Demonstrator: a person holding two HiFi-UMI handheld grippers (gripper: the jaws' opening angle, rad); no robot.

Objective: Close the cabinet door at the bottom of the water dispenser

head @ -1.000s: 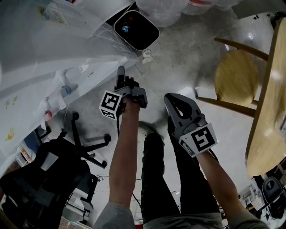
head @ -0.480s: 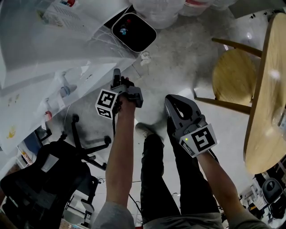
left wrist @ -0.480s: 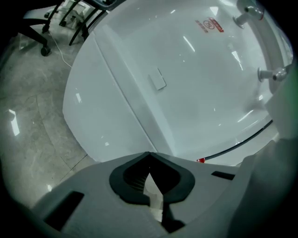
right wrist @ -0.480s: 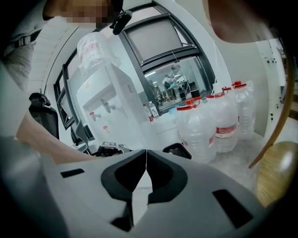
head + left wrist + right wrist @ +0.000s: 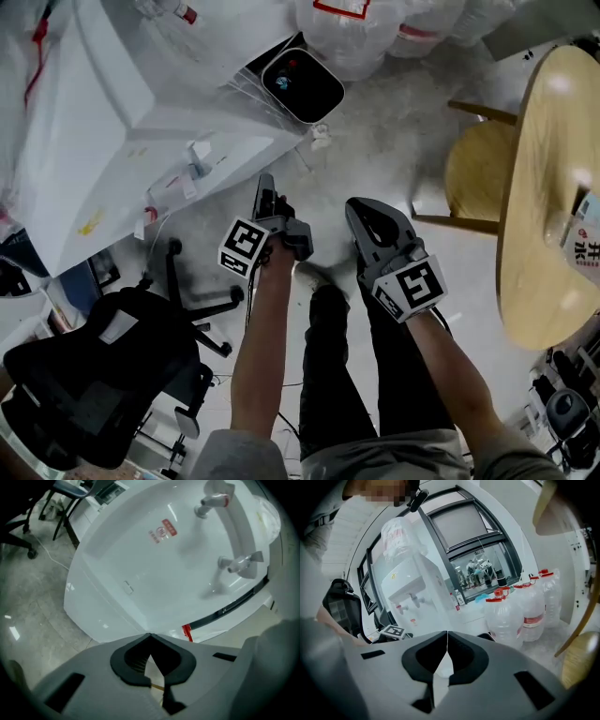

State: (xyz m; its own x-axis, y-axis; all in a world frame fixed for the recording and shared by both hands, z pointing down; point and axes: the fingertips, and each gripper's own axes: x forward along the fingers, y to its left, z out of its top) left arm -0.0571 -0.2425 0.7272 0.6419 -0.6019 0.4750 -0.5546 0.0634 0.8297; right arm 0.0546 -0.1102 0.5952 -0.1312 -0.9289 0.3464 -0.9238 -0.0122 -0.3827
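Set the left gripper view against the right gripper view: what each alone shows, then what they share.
Left only: a white cable on the floor. Right only: red-capped water jugs, a wooden chair, dark window frames. Both: the water dispenser with its two taps, and shut, empty jaws: the left gripper's in one, the right gripper's in the other.

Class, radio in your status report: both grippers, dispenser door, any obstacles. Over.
Left gripper shut, empty, pointing at dispenser front. Right gripper shut, empty. Door looks flush. Office chair near left.
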